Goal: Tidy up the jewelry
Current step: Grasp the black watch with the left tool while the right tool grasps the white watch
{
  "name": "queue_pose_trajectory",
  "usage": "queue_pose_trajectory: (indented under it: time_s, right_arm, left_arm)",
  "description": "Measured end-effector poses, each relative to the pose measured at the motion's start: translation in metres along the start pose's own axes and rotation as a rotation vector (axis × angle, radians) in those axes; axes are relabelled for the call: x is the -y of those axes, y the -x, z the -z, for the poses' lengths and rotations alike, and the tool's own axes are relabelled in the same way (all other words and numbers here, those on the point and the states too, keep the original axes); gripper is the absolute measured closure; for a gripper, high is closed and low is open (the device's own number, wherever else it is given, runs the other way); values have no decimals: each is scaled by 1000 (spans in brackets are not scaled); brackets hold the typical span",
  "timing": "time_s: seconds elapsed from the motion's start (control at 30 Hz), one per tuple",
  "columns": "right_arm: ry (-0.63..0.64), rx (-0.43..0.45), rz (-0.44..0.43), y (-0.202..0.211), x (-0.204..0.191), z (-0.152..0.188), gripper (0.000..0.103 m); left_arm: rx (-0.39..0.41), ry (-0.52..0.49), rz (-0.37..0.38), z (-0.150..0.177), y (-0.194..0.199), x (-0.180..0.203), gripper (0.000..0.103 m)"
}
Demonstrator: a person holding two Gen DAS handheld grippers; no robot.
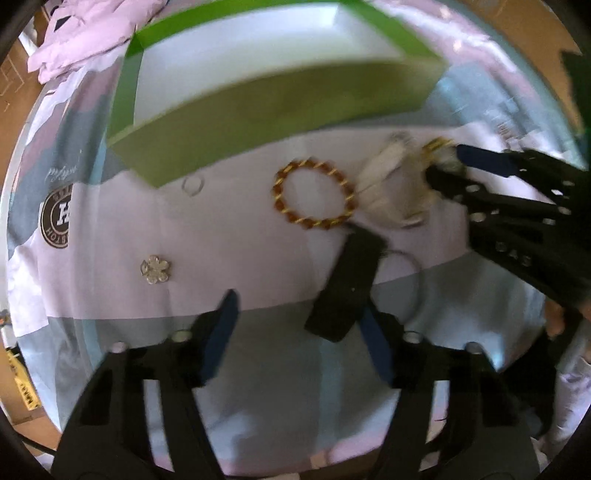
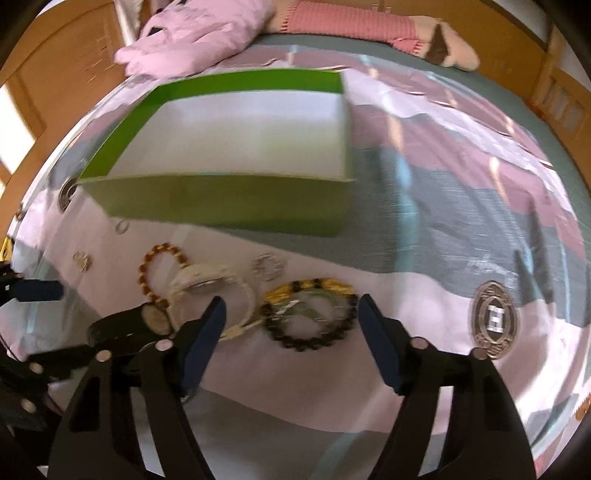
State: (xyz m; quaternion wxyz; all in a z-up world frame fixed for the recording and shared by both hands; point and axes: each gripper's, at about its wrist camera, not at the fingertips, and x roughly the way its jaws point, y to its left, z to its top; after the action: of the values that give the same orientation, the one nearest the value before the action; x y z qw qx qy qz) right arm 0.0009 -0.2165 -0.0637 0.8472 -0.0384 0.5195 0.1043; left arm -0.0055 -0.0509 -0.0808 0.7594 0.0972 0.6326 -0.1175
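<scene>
Jewelry lies scattered on a patchwork bedspread of lilac, grey and pale blue. From the left wrist, a green box with a white inside stands beyond an amber bead bracelet, a flower brooch and a black watch strap. The left gripper points down at the bed, fingers parted, the strap against its right finger; whether they pinch it I cannot tell. The right gripper enters from the right.

From the right wrist, wooden bed rails and a pink pillow edge the bed. The right gripper slants downward, fingers apart, straddling a dark bead bracelet without pressing it.
</scene>
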Motion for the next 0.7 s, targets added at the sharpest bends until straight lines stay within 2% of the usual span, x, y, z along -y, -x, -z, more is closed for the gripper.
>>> queue_pose_trajectory:
  time_s: [0.03,0.07,0.13,0.2,0.3,0.33,0.37,0.47,0.6,0.7]
  right_arm:
    - [17,-10,2,-7,-6,1,48]
    - [25,-20,8,-12,-8,2,56]
    - [37,-35,5,-22,-12,4,60]
    - [42,-37,5,-28,-16,4,60]
    - [22,-35,-6,-28,-15,6,71]
    - [9,-31,-7,-25,-12,6,81]
    - [-2,-27,-11,-23,-9,6,85]
    - [-30,-26,-37,-20,-3,6,86]
    - [-27,-14,-44,-16,-1,5,86]
    - [-20,-15,-43,-16,-2,3,86]
  left_arm:
    - [-16,8,-17,-2,-8,-2,59]
    - [-23,35,-28,-4,-15,-8,61]
    - [-9,75,-74,-7,-17,-19,80]
    - [-5,114,-105,-10,-18,-31,91]
    - [5,176,-100,-12,-16,-47,92]
    - [9,182,-105,-12,-15,-50,92]
    - [16,189,-107,-13,-14,-52,92]
    - [23,184,-111,-15,-11,-53,91]
    - [20,159,-134,-16,-13,-45,72]
    - [15,154,-147,-13,-17,-41,69]
